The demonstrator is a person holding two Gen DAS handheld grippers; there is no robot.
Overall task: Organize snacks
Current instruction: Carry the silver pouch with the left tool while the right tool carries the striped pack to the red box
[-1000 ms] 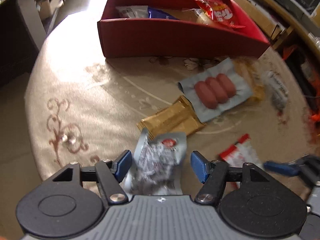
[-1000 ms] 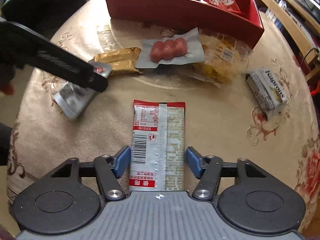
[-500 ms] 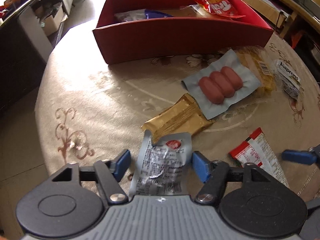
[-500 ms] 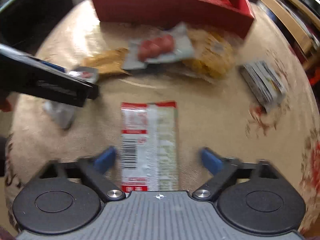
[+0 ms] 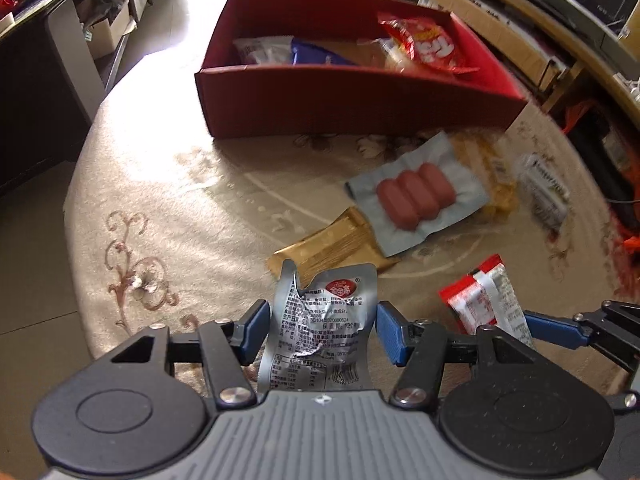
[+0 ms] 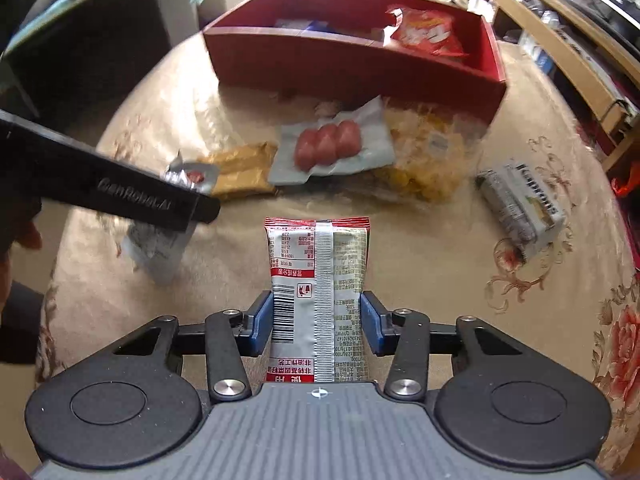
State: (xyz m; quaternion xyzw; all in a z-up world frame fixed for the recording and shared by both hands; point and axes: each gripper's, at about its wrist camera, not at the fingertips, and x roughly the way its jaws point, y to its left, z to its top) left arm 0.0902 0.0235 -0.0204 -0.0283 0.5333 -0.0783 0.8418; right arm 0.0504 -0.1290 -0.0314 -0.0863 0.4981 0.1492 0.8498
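My left gripper (image 5: 318, 334) is shut on a crumpled silver snack packet (image 5: 320, 328), held above the table. My right gripper (image 6: 316, 322) is shut on a red and white snack packet (image 6: 318, 300), its blue pads pressing both sides. The left gripper's arm (image 6: 108, 188) and the silver packet (image 6: 156, 246) show at the left of the right wrist view. The red box (image 5: 360, 96) stands at the far side with several snacks inside, among them a red chip bag (image 5: 428, 44). The red and white packet also shows at the right of the left wrist view (image 5: 486, 302).
On the round beige patterned table (image 5: 168, 208) lie a gold packet (image 5: 336, 244), a sausage pack (image 5: 416, 196), a yellow noodle bag (image 6: 424, 160) and a white carton (image 6: 524, 208). Shelves (image 5: 520, 20) stand behind the box.
Both grippers have risen with their packets. The right jaws opened wide half a second ago and have now closed on the red and white packet. The left closed tighter on the silver packet.
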